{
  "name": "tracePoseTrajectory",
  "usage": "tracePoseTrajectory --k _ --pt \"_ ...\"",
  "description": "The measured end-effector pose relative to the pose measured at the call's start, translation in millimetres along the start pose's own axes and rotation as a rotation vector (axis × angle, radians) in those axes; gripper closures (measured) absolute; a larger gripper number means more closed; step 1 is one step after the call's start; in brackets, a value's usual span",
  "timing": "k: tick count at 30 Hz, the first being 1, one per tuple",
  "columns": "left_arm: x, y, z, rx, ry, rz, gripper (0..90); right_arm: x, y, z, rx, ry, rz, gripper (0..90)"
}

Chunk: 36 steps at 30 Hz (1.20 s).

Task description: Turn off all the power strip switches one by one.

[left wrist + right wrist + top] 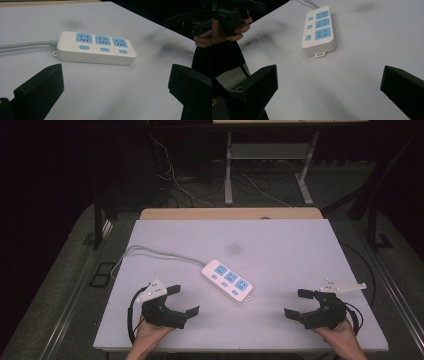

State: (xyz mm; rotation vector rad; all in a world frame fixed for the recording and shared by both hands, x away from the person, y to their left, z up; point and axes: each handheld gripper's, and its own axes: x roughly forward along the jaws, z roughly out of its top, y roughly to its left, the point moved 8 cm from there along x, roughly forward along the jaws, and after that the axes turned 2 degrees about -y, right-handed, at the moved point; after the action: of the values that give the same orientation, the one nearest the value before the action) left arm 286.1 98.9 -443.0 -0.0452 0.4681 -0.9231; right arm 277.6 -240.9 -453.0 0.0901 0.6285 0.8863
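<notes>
Both grippers, left gripper [182, 301] and right gripper [296, 303], hover wide apart near the counter's [280, 245] front edge; power strip [227, 279] lies untouched mid-counter between them, so work seems barely begun.

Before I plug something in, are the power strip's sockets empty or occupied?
Empty: all three blue sockets on the power strip show bare slots, no plug in any.

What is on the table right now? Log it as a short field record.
surface: white table top
main item: white power strip, three blue sockets, three blue buttons, lying flat
cable: grey cable, runs from the strip toward the table's left edge
left gripper: open, near the strip, not touching it
right gripper: open, farther from the strip, holding nothing
</notes>
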Motion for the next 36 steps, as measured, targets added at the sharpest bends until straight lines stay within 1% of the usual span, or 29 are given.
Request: tracePoseTrajectory --k 3,6,9,13,14,17,27,32,36 --pt "1.0 -1.0 3.8 0.004 0.003 -0.006 0.0 0.5 -0.2 -0.4 0.0 0.003 0.001 1.0" --pt "2.5 -3.1 8.2 0.017 0.007 -0.015 0.0 0.4 -0.6 -0.8 0.001 0.004 -0.001 1.0" --pt "5.2 -5.1 10.9 0.028 0.031 -0.023 0.0 0.0 -1.7 -0.7 0.003 0.001 -0.004 1.0" --pt "9.2 -6.2 14.3 0.054 0.07 -0.033 0.0 -1.1 -3.1 -0.6 0.007 -0.002 -0.006 1.0" --pt "10.2 -6.5 15.8 0.052 0.072 -0.037 0.0 -1.4 -3.4 -0.6 0.008 -0.004 -0.007 1.0" --pt "13.9 -7.1 20.0 0.065 0.086 -0.045 0.0 -2.0 -4.0 -0.6 0.011 -0.005 -0.008 1.0" --pt "25.0 -12.7 36.6 0.095 0.111 -0.072 0.0 -2.8 -5.0 0.2 0.01 -0.013 -0.009 1.0" --pt "30.4 -15.2 42.3 0.105 0.124 -0.088 0.0 -2.6 -4.9 0.4 0.008 -0.015 -0.008 1.0" --pt "34.5 -19.6 45.8 0.115 0.136 -0.104 0.0 -1.6 -5.3 0.6 0.009 -0.014 -0.008 1.0"
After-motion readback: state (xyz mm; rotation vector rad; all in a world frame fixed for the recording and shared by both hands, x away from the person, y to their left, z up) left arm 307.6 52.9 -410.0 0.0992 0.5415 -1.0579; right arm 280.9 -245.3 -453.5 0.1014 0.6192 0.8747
